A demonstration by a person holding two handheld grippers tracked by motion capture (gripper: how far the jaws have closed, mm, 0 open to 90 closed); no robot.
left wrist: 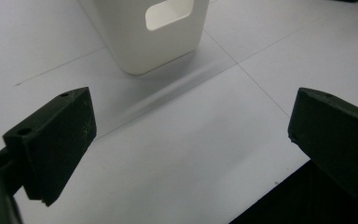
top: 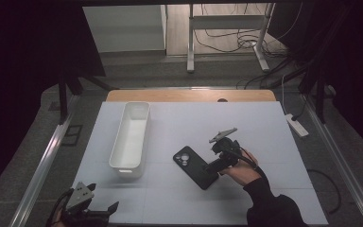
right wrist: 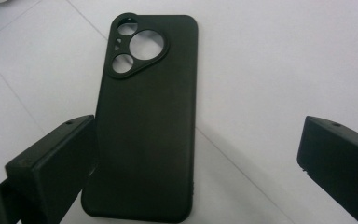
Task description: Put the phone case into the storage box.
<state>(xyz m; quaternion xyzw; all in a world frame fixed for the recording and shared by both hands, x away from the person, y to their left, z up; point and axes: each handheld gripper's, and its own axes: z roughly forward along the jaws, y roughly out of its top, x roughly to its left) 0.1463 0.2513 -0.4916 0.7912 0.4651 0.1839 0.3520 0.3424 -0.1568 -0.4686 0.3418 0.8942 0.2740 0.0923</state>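
Note:
A black phone case (top: 194, 166) lies flat on the white table, its camera cut-outs toward the bin. In the right gripper view the phone case (right wrist: 147, 121) runs lengthwise between the jaws, close to the left one. My right gripper (top: 211, 167) (right wrist: 200, 140) stands open at the case's near end, and its pads are apart from the case. My left gripper (top: 105, 211) (left wrist: 191, 121) rests at the table's front left corner, open and with only bare table between its jaws. It points toward the white bin (left wrist: 154, 32).
The long white bin (top: 131, 135) stands left of centre with nothing visible inside. A wooden strip (top: 189, 96) borders the table's far edge. A power strip (top: 297, 125) and cables lie on the floor to the right. The table's front edge shows beside my left gripper's right jaw.

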